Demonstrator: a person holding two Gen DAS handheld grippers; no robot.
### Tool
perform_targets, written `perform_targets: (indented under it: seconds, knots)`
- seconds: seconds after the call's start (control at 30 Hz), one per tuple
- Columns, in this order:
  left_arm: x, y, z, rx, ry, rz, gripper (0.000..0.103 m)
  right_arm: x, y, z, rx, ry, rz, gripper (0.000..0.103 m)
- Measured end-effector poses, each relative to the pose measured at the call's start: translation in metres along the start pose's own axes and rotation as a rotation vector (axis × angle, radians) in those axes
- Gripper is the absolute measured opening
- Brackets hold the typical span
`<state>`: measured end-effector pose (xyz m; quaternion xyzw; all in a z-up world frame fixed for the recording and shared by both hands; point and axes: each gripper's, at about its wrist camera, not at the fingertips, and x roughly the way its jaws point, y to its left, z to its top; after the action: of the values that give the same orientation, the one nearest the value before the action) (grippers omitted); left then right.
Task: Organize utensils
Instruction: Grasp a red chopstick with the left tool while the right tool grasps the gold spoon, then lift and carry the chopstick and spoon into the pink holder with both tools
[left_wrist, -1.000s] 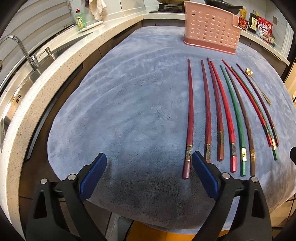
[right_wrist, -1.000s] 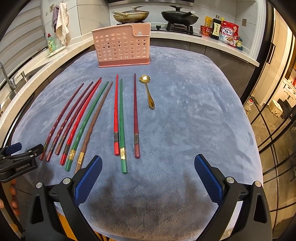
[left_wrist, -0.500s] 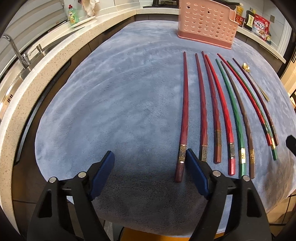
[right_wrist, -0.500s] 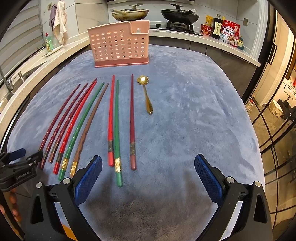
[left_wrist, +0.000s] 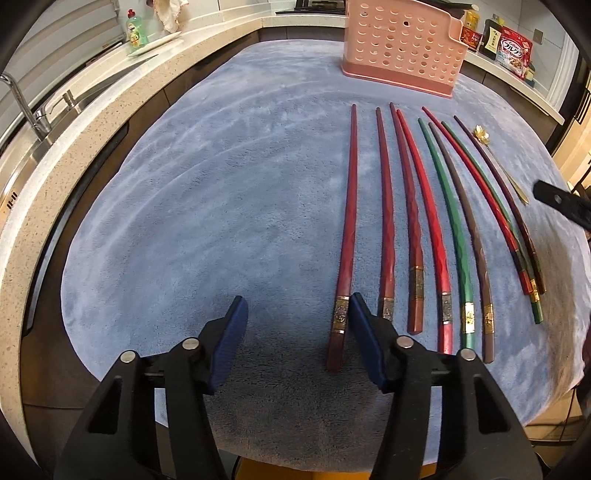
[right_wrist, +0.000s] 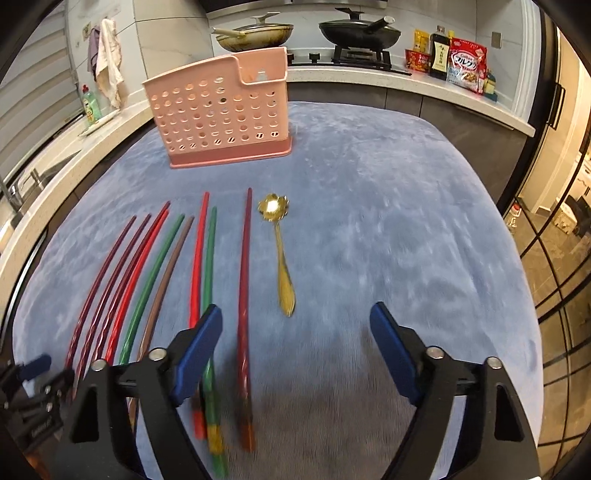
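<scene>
While the chopsticks (left_wrist: 417, 229) lie side by side on the blue-grey fleece cover (left_wrist: 221, 206), thick ends near and tips far, the left gripper (left_wrist: 297, 332) hangs over the cover's near edge. Its jaws have just been closing and stand roughly half apart; the leftmost dark red chopstick (left_wrist: 347, 236) has its thick end between the blue pads (left_wrist: 231, 343), just beside the right pad, but whether that pad touches it cannot be told.

From the right wrist view, the right gripper (right_wrist: 295, 350) has also just been narrowing yet is still wide. The rightmost dark red chopstick (right_wrist: 244, 295) runs between its fingers, close to the left one, with no pad pressing on it. A gold spoon (right_wrist: 282, 258) with a flower-shaped bowl lies just right of that chopstick, bowl far.

Beyond the tips stands the pink perforated utensil holder (right_wrist: 225, 118), upright on the far part of the cover. On the far counter a red and white cereal bag (right_wrist: 466, 64) reads "Calbee", with Japanese lettering below; a dark bottle (right_wrist: 439, 55) beside it bears a label too small to read. A green dish-soap bottle (left_wrist: 137, 31) stands far left, its label illegible.
</scene>
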<state>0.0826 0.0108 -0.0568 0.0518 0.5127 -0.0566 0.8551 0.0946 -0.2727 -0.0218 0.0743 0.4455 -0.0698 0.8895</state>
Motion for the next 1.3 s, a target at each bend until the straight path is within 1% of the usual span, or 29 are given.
perform_targets:
  seconds: [0.07,0.13,0.23,0.3,0.33,0.47,0.53,0.63,0.77,0.8,0.9,1.03,1.3]
  knots:
    - [0.0,-0.001,0.0,-0.001,0.004,-0.005,0.05,0.009,-0.002,0.006,0.013,0.009,0.015,0.065]
    - [0.0,-0.002,0.001,0.004,0.004,-0.011,0.045,0.02,-0.003,0.01,0.014,0.024,0.023,0.058]
    - [-0.001,-0.004,0.002,0.009,0.006,-0.019,0.039,0.032,-0.003,0.012,0.013,0.047,0.036,0.049]
    - [-0.001,-0.005,0.003,0.012,0.008,-0.022,0.037,0.037,-0.004,0.012,0.019,0.059,0.048,0.041]
    - [-0.001,-0.006,0.003,0.013,0.008,-0.022,0.036,0.04,-0.004,0.012,0.022,0.064,0.051,0.039]
    - [-0.001,-0.006,0.004,0.011,0.012,-0.034,0.031,0.041,-0.004,0.011,0.012,0.061,0.045,0.035]
    - [-0.001,-0.006,0.005,0.012,0.012,-0.037,0.027,0.041,-0.004,0.01,0.008,0.061,0.042,0.03]
    - [-0.001,-0.007,0.005,0.013,0.012,-0.046,0.022,0.039,-0.008,0.007,0.014,0.06,0.047,0.016]
    - [-0.002,-0.008,0.006,0.01,0.012,-0.061,0.014,0.037,-0.011,0.004,0.022,0.066,0.067,0.008]
    - [-0.002,-0.006,0.006,0.004,0.013,-0.068,0.012,0.034,-0.012,0.003,0.024,0.066,0.072,0.004]
    - [-0.004,-0.004,0.007,-0.011,0.015,-0.084,0.011,0.026,-0.012,0.0,0.023,0.06,0.08,0.002]
    - [-0.011,-0.003,0.007,-0.023,0.006,-0.104,0.01,0.01,-0.015,-0.004,0.031,0.044,0.087,0.002]
    - [-0.037,-0.002,0.014,-0.03,-0.051,-0.122,0.009,-0.027,-0.023,-0.006,0.047,0.003,0.091,0.002]
